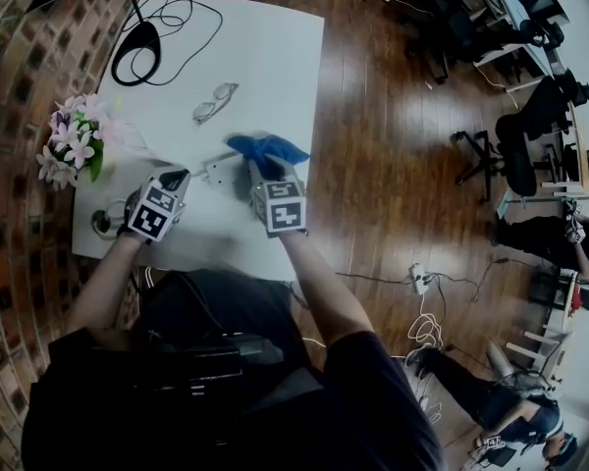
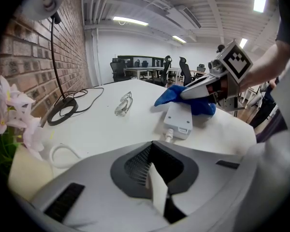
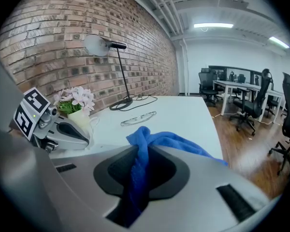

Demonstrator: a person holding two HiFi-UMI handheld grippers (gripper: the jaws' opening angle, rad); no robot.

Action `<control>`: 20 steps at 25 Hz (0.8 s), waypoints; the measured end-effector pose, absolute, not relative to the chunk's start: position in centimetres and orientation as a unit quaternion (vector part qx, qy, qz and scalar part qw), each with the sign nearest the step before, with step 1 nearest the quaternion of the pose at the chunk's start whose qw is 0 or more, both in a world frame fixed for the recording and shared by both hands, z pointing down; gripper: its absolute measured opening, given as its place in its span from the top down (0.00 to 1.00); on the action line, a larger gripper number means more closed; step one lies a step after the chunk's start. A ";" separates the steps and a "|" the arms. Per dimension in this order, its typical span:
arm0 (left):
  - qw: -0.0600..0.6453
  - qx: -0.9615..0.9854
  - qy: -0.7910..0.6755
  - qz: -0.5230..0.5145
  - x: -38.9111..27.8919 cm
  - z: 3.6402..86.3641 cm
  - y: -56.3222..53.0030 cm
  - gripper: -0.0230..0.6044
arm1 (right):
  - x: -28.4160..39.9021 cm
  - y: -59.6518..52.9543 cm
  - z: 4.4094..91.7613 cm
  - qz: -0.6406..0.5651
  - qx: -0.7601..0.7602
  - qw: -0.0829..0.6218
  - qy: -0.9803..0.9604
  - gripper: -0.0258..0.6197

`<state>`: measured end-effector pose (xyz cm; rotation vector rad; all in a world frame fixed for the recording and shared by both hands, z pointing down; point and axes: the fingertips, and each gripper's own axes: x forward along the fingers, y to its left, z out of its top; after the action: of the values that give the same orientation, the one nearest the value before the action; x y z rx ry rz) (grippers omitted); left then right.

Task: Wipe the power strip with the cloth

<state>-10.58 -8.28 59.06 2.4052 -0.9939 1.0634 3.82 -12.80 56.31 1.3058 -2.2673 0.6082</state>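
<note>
- Between the two pairs of tongs, the white power strip (image 1: pixel 219 170) lies flat on the white table (image 1: pixel 265 57). One end points toward the left tongs and the other end is under the cloth.
- The left tongs (image 1: pixel 180 176) have their jaws drawn together to a thin slit. The tips tilt down at the table just beside the strip's bare end, where its cord comes out. Whether the cord is pinched between them cannot be told.
- The right tongs (image 1: pixel 259 170) have their jaws narrow and clamped on the blue cloth (image 1: pixel 267 149). The cloth runs down between them as a twisted fold and spills out ahead of the tips.
- The bunched cloth rests on the strip's end on the right tongs' side and covers it. The rest of the strip is bare.
- Ahead of both tongs, beyond the strip, a pair of glasses (image 1: pixel 214 103) lies on the table, apart from the strip and the cloth.
- Farther ahead of the left tongs stands the round black base of a desk lamp (image 1: pixel 137 52), with a black cable looped near it.
- On the outer side of the left tongs, pink and white flowers (image 1: pixel 74 143) stand at the table's edge by the brick wall (image 1: pixel 20 86). A loop of white cord (image 2: pixel 63 151) lies near them.
- On the outer side of the right tongs the table ends, and the wooden floor (image 1: pixel 393 165) shows below.
</note>
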 end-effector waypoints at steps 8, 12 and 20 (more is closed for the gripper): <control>0.165 0.845 -0.349 0.371 -10.6 59.2 -8.2 0.94 | 0.4 -11.2 56.4 0.220 0.429 0.229 -0.846 0.86; 0.166 0.845 -0.349 0.369 -10.6 59.2 -8.2 0.94 | -0.8 -10.7 56.3 0.216 0.414 0.229 -0.854 0.86; 0.167 0.845 -0.353 0.365 -10.7 59.1 -8.4 0.94 | -2.5 -10.0 56.2 0.211 0.388 0.230 -0.868 0.86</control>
<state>-10.68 -8.39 59.12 2.4059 -1.0054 1.0386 -2.51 -10.00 56.24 1.0662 -2.3869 0.5800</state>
